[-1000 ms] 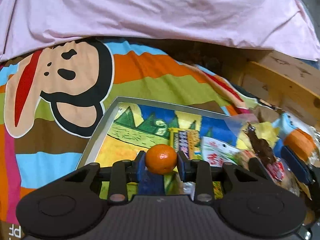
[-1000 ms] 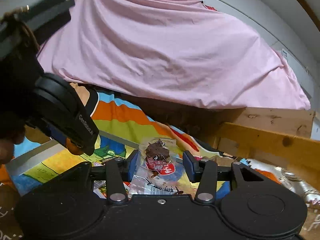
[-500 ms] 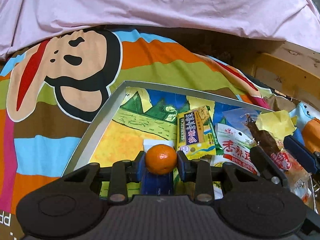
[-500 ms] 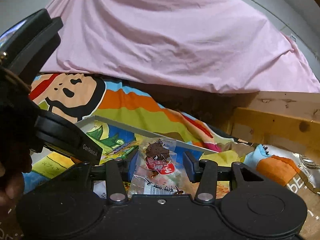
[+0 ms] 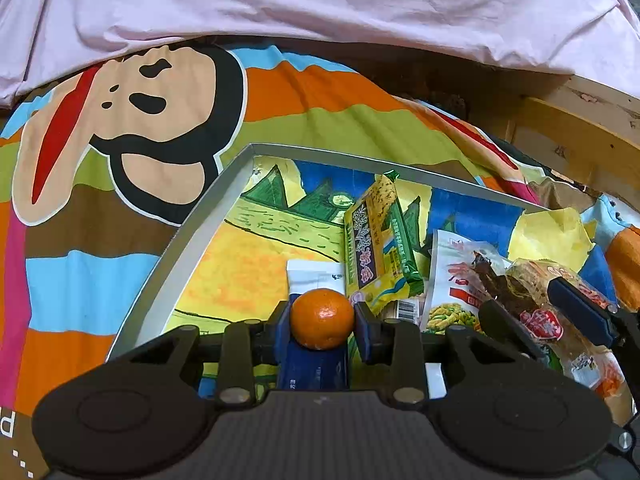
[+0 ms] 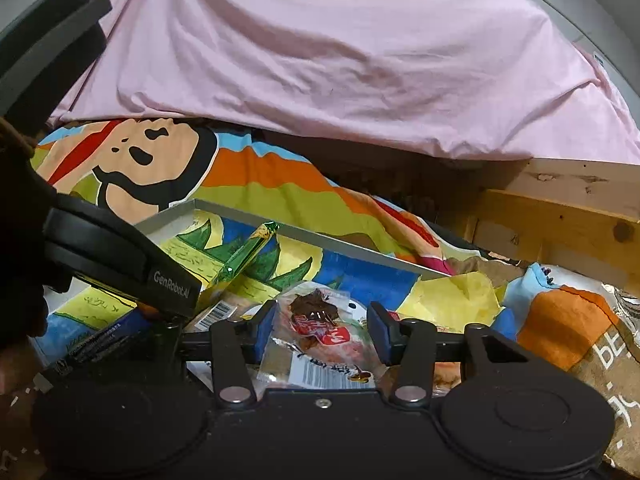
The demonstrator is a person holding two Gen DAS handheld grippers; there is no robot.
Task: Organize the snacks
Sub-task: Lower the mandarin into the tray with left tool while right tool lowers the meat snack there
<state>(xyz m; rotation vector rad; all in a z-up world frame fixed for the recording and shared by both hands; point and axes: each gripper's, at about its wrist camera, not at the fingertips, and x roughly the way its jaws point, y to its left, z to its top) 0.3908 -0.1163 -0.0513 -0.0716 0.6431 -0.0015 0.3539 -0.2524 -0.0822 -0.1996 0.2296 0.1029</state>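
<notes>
My left gripper (image 5: 322, 326) is shut on a small orange (image 5: 322, 319) and holds it over the near part of a shallow grey-rimmed tray (image 5: 192, 236) with a painted picture inside. My right gripper (image 6: 322, 326) is shut on a clear snack packet with a brown piece and a red label (image 6: 318, 320), held over the tray's right side; it also shows in the left wrist view (image 5: 536, 312). In the tray lie a yellow-green snack bar (image 5: 380, 248), a white packet (image 5: 448, 280) and a blue-white packet (image 5: 316, 276).
The tray sits on a striped blanket with a cartoon monkey face (image 5: 132, 120). A pink sheet (image 5: 320, 8) hangs behind. A wooden frame (image 6: 560, 220) stands at the right. A crumpled yellow wrapper (image 5: 552, 236) lies at the tray's right end.
Both grippers have come lower and nearer over the tray with their loads held. The tray and its snacks now fill more of both views.
</notes>
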